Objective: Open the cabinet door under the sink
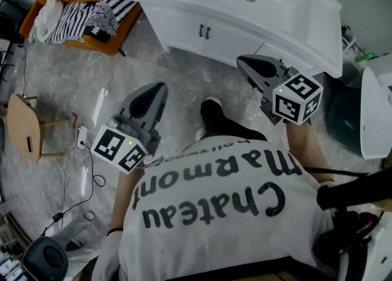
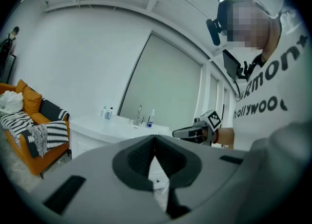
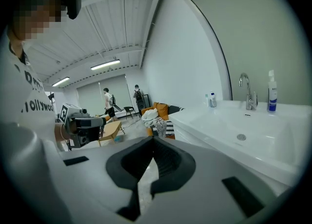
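Note:
The white sink vanity (image 1: 288, 10) stands ahead of me, with its basin (image 3: 241, 135) and faucet (image 3: 248, 91) on top. Under the counter are two cabinet doors (image 1: 184, 29) with a pair of dark handles (image 1: 204, 31) side by side. My left gripper (image 1: 160, 85) is shut and empty, held over the floor well short of the doors. My right gripper (image 1: 242, 60) is also shut with nothing in it, near the vanity's front edge to the right of the handles. In the left gripper view the cabinet front (image 2: 85, 142) lies ahead, and the right gripper (image 2: 195, 131) shows beside it.
An orange sofa (image 1: 86, 4) with striped blankets stands left of the vanity. A small wooden table (image 1: 24, 127) and loose cables (image 1: 76, 163) lie on the marble floor at left. A dark bin (image 1: 346, 120) sits right of the vanity. Two people (image 3: 108, 102) stand far off.

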`<action>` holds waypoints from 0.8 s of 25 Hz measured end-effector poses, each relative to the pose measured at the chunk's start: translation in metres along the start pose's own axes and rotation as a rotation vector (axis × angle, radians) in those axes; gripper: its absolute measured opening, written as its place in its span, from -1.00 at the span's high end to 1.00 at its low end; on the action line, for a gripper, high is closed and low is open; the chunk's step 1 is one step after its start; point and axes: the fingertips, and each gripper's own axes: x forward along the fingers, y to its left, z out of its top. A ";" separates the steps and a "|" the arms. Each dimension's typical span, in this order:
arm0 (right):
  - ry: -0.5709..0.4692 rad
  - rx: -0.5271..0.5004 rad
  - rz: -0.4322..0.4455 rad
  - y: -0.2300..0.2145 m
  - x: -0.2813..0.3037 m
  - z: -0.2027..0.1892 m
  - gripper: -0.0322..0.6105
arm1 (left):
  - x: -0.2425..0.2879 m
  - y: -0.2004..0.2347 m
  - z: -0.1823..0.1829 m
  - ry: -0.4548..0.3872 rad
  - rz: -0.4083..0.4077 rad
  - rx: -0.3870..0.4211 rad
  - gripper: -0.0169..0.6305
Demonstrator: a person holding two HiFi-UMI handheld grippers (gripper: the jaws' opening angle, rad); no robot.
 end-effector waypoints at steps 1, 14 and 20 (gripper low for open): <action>-0.002 0.002 0.002 -0.001 0.002 -0.001 0.88 | 0.001 -0.001 -0.001 0.003 -0.002 0.005 0.92; -0.019 0.004 0.018 -0.049 0.054 0.024 0.88 | 0.046 0.050 0.017 0.014 -0.011 0.033 0.92; -0.005 0.007 0.034 -0.062 0.067 0.021 0.88 | 0.059 0.054 0.005 0.051 -0.021 0.033 0.92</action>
